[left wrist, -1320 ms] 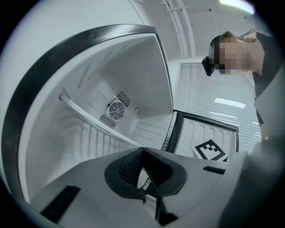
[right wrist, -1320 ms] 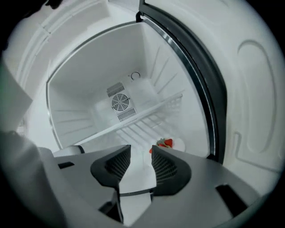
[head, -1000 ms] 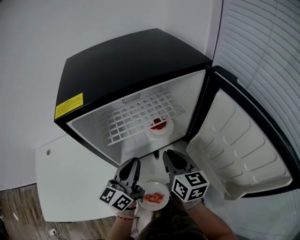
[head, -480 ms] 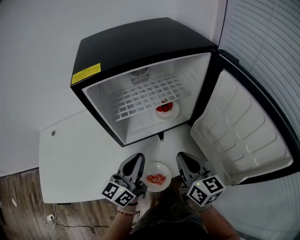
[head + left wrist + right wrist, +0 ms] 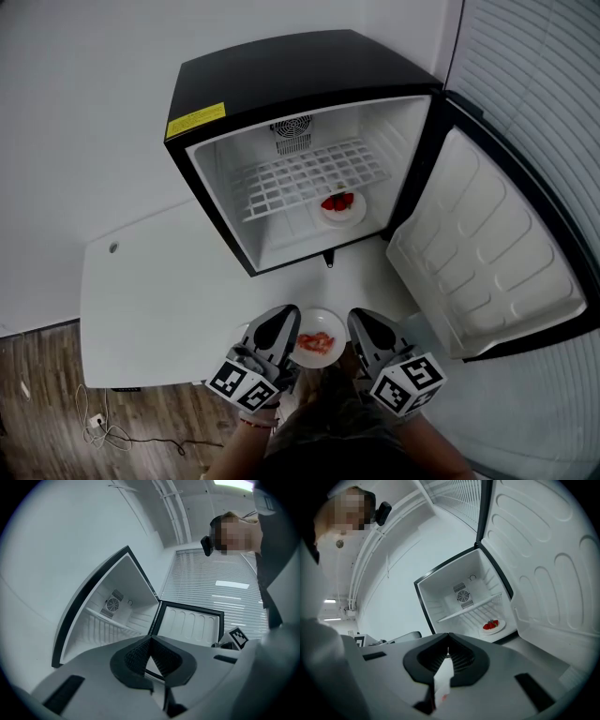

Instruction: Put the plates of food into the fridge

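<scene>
Plate of red food [image 5: 319, 343]: held level between the two grippers, above the near edge of the tabletop [image 5: 159, 291]
Left gripper [image 5: 284, 321]: at the plate's 9 o'clock rim; fingers [image 5: 136, 656] closed tip to tip, judged to pinch the rim, though the rim is hard to make out in the left gripper view
Right gripper [image 5: 362, 324]: at the 3 o'clock rim; fingers [image 5: 461, 660] clamped on the white rim, which shows edge-on between them
Key relation: the fridge [image 5: 281, 70] opening lies at 12 o'clock from the plate, well apart; the plate is round, so it has no long axis; the grip line runs 9 to 3 o'clock, square to the opening; both hands equally near
Occupied space: plate of strawberries [image 5: 341, 206] on the compartment floor, right side, about 1 o'clock from the held plate
Free space: floor left of the strawberries, and the wire shelf [image 5: 300, 178] above
Door [image 5: 487, 272]: stands wide open at 2 o'clock, off the straight path
Next move (judgement): advance toward 12 o'clock, biased to 11, plate kept level; the right gripper would pass nearest the strawberries
Surface and room: flat white tabletop; white wall behind the fridge; slatted blinds at 3 o'clock
</scene>
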`<action>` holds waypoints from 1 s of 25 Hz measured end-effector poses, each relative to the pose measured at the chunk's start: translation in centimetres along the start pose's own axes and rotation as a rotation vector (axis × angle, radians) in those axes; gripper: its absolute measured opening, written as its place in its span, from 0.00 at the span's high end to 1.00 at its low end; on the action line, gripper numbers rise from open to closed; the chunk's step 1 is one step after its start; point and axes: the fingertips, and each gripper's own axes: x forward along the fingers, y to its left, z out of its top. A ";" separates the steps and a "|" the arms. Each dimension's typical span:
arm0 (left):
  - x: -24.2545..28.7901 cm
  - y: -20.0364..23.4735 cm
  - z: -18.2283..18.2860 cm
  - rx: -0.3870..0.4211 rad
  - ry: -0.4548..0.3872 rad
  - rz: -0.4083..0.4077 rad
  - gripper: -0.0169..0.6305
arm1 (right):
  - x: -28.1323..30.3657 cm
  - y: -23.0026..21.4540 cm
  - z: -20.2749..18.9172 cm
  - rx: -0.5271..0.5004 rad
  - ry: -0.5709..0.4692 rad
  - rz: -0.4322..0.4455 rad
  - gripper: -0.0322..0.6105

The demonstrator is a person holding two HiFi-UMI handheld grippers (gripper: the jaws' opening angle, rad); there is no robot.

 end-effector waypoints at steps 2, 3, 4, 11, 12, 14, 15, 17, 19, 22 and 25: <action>-0.3 -0.2 0.1 0.002 -0.005 -0.002 0.96 | -0.2 0.2 -0.3 -0.003 0.005 0.001 0.94; -0.4 -0.2 0.2 0.001 -0.009 -0.001 0.96 | -0.3 0.2 -0.5 -0.005 0.009 0.001 0.94; -0.6 -0.1 0.2 0.000 -0.012 0.003 0.96 | -0.5 0.2 -0.8 -0.006 0.015 -0.001 0.94; -2.4 0.9 -0.5 0.002 -0.006 0.050 0.96 | -2.4 -2.6 -6.7 0.081 0.129 -0.106 0.94; -2.8 1.1 -0.6 0.002 -0.004 0.060 0.96 | -2.7 -3.1 -8.0 0.108 0.154 -0.126 0.94; -3.8 1.8 -1.0 -0.002 0.001 0.086 0.96 | -3.4 -4.0 -10.7 0.168 0.204 -0.169 0.94; -4.3 2.2 -1.3 -0.004 0.004 0.100 0.96 | -3.7 -4.4 -12.0 0.202 0.227 -0.193 0.94; -5.2 2.8 -1.8 -0.005 0.009 0.122 0.96 | -4.1 -4.9 -14.5 0.276 0.271 -0.231 0.92; -6.1 3.1 -2.6 -0.005 0.021 0.136 0.96 | -4.2 -5.2 -16.7 0.356 0.305 -0.249 0.83; -7.3 3.6 -3.4 -0.018 0.030 0.155 0.96 | -3.9 -5.7 -19.0 0.461 0.331 -0.274 0.78; -8.3 4.1 -3.9 -0.027 0.034 0.175 0.96 | -3.0 -6.1 -20.4 0.544 0.338 -0.284 0.77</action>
